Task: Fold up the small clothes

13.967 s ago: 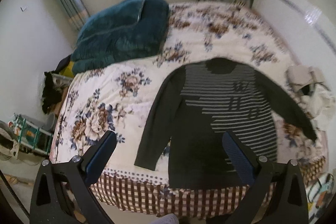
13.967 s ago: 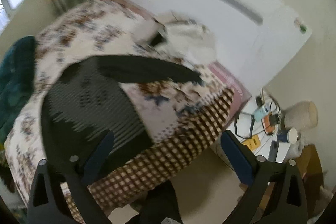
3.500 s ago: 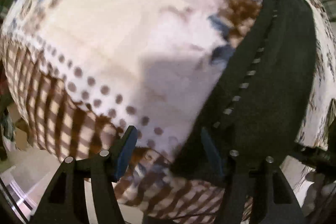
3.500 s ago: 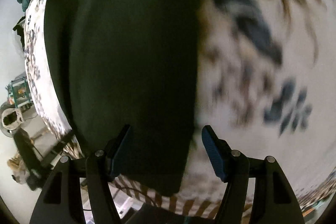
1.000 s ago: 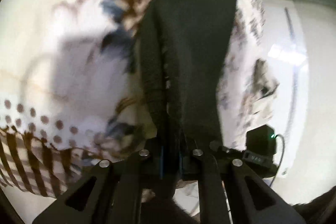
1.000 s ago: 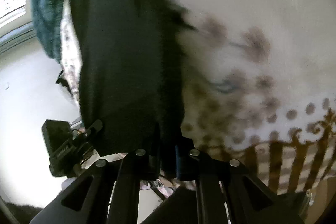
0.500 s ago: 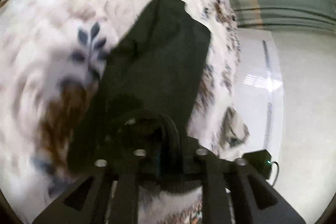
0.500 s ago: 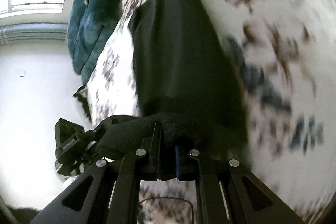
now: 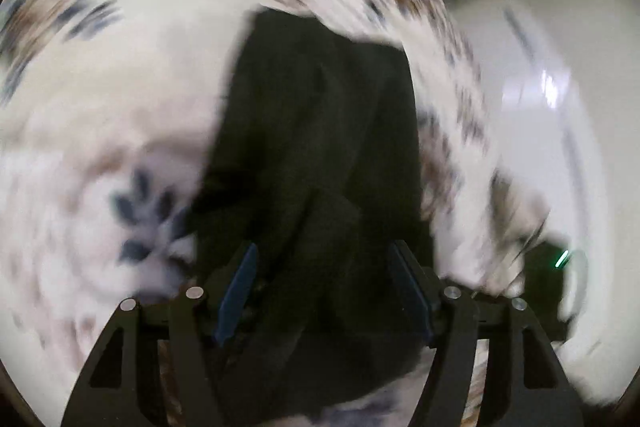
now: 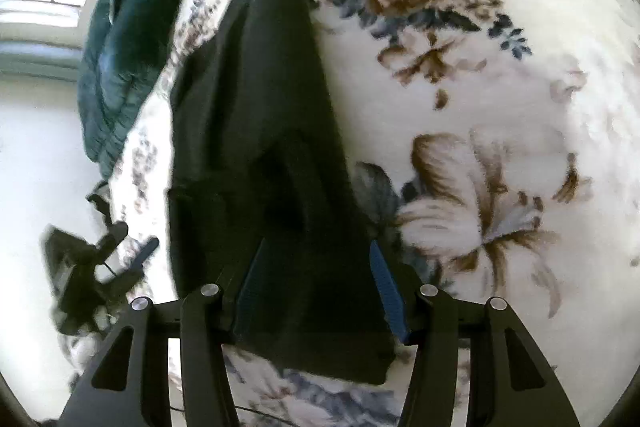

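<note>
The dark sweater (image 9: 320,131) lies folded over on the floral bedspread (image 9: 112,115), its hem end brought up onto the body. It also shows in the right wrist view (image 10: 256,115). My left gripper (image 9: 322,287) is open, its blue pads apart over the near edge of the sweater. My right gripper (image 10: 316,287) is open too, jaws apart over the sweater's near edge. Neither holds cloth. The left wrist view is blurred by motion. The left gripper also shows at the left of the right wrist view (image 10: 120,267).
A teal quilt (image 10: 120,55) is bunched at the far end of the bed under the window. The white headboard (image 9: 552,107) runs along the right side. The floral bedspread (image 10: 480,107) spreads wide to the right of the sweater.
Both grippers were shut on the sweater's hem and carried it up over the body. Now both have opened and let the cloth go onto the sweater.
</note>
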Available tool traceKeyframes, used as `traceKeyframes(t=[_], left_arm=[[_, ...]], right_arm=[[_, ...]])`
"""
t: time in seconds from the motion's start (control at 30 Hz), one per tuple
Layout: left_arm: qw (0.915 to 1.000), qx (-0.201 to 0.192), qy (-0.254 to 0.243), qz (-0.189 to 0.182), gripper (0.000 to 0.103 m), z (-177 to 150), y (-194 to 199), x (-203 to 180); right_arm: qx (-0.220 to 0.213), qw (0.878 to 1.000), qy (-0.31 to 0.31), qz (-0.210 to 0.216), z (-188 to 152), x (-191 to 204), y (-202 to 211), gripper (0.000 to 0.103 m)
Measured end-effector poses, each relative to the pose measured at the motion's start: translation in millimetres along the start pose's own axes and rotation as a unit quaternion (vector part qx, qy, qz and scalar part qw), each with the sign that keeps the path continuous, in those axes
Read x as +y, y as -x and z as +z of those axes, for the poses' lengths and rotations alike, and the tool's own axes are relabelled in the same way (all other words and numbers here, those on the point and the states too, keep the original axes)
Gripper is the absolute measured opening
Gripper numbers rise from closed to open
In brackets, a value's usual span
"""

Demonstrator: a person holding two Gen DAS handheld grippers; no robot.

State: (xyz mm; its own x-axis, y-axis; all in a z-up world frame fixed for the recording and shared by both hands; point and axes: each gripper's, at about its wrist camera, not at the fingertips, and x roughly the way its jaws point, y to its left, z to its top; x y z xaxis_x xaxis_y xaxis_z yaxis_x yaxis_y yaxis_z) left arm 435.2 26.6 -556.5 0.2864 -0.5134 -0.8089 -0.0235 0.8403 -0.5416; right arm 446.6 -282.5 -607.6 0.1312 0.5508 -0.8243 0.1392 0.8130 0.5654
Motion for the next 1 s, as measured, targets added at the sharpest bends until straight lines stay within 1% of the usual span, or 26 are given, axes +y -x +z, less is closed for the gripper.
traceKeyframes(t=[0.03,0.07,0.1,0.13,0.17,0.2,0.23,0.27,0.3,0.33,0.4,0.47,0.53,0.6,0.63,0.67,0.7,0.73,0.77,0.8,0.83,0.87,0.9,0.93,0.97,1.0], left_arm=[[0.9992,0.016,-0.029,0.021,0.064,2.1,-15.4,-10.2],[0.998,0.024,-0.048,0.033,0.062,2.4,-25.5,-16.1],[0.9968,0.022,-0.062,0.046,0.053,4.5,-30.6,-19.7],[0.9957,0.015,-0.073,0.055,0.011,4.9,-32.0,-21.9],[0.9964,0.013,-0.068,0.049,0.006,6.4,-30.4,-19.0],[0.9977,0.006,-0.053,0.042,0.005,7.7,-25.6,-13.8],[0.9991,-0.008,-0.03,0.029,0.005,9.8,-14.6,-6.5],[0.9996,-0.017,-0.014,0.019,0.005,11.1,-6.3,-1.0],[0.9995,-0.03,0.006,0.005,0.005,11.5,8.6,6.4],[0.9993,-0.034,0.014,0.002,0.005,9.5,17.6,11.6],[0.9987,-0.041,0.031,0.003,0.005,9.0,26.3,22.1],[0.9985,-0.034,0.042,0.009,0.005,11.7,18.6,33.4],[0.998,-0.017,0.06,0.005,0.006,20.7,-1.8,49.3],[0.9966,0.013,0.082,-0.003,0.011,28.9,-21.0,64.2],[0.9948,0.02,0.099,-0.009,0.019,30.4,-22.2,71.7],[0.9932,0.016,0.114,-0.02,0.023,30.6,-17.4,77.3],[0.9925,0.003,0.118,-0.032,0.035,27.9,-5.1,80.7],[0.9927,-0.003,0.117,-0.031,0.052,24.6,4.9,81.0],[0.9924,-0.01,0.119,-0.027,0.059,16.7,16.6,81.9],[0.9913,-0.023,0.125,-0.035,0.061,1.6,33.5,82.6],[0.9902,-0.024,0.132,-0.038,0.063,-12.0,43.0,82.7],[0.9887,-0.021,0.144,-0.038,0.063,-25.4,49.8,82.7],[0.9854,-0.017,0.164,-0.043,0.063,-44.7,56.6,83.1],[0.9809,-0.012,0.187,-0.052,0.063,-63.1,60.0,83.2],[0.9744,-0.004,0.215,-0.067,0.063,-79.9,60.7,83.6],[0.9653,0.004,0.248,-0.081,0.063,-98.6,59.4,83.7]], right_arm=[[0.002,1.0,0.003,-0.003,1.2,-1.9,-3.9,0.055],[0.002,1.0,0.01,-0.007,3.8,-1.9,-9.1,0.055],[0.0,1.0,0.018,-0.013,7.0,1.3,-14.2,0.055],[-0.004,0.999,0.032,-0.021,11.5,6.6,-19.7,0.055],[-0.007,0.999,0.043,-0.024,15.3,10.9,-24.2,0.055],[-0.011,0.998,0.055,-0.028,19.5,16.8,-29.2,0.052],[-0.019,0.997,0.064,-0.03,21.6,21.3,-28.4,0.026],[-0.029,0.996,0.073,-0.035,22.6,25.9,-27.2,0.007],[-0.037,0.995,0.081,-0.048,22.9,30.8,-24.6,0.007],[-0.048,0.994,0.087,-0.052,22.4,36.4,-20.0,0.006],[-0.068,0.992,0.102,-0.044,19.2,47.3,-6.2,0.006],[-0.078,0.99,0.112,-0.039,15.4,54.6,5.2,0.006],[-0.081,0.989,0.118,-0.045,17.5,58.4,5.2,0.006],[-0.073,0.988,0.112,-0.072,29.1,56.7,-9.7,0.006],[-0.063,0.989,0.107,-0.085,34.0,53.9,-18.2,0.006],[-0.052,0.989,0.102,-0.096,40.2,51.1,-28.1,0.006],[-0.034,0.99,0.095,-0.101,46.2,47.8,-37.8,0.007],[-0.026,0.991,0.089,-0.1,48.8,46.5,-40.2,0.007],[-0.023,0.991,0.085,-0.097,50.2,45.6,-38.5,0.012],[-0.018,0.992,0.08,-0.092,49.3,44.7,-33.3,0.015],[-0.016,0.992,0.078,-0.093,47.3,43.6,-28.8,0.025],[-0.015,0.992,0.073,-0.098,42.5,40.8,-21.9,0.038],[-0.015,0.993,0.06,-0.104,34.1,35.0,-13.2,0.041],[-0.014,0.993,0.05,-0.102,27.3,31.1,-7.7,0.041],[-0.012,0.995,0.032,-0.097,16.1,24.5,-0.3,0.041],[-0.007,0.996,0.01,-0.094,2.3,16.6,5.9,0.041]])
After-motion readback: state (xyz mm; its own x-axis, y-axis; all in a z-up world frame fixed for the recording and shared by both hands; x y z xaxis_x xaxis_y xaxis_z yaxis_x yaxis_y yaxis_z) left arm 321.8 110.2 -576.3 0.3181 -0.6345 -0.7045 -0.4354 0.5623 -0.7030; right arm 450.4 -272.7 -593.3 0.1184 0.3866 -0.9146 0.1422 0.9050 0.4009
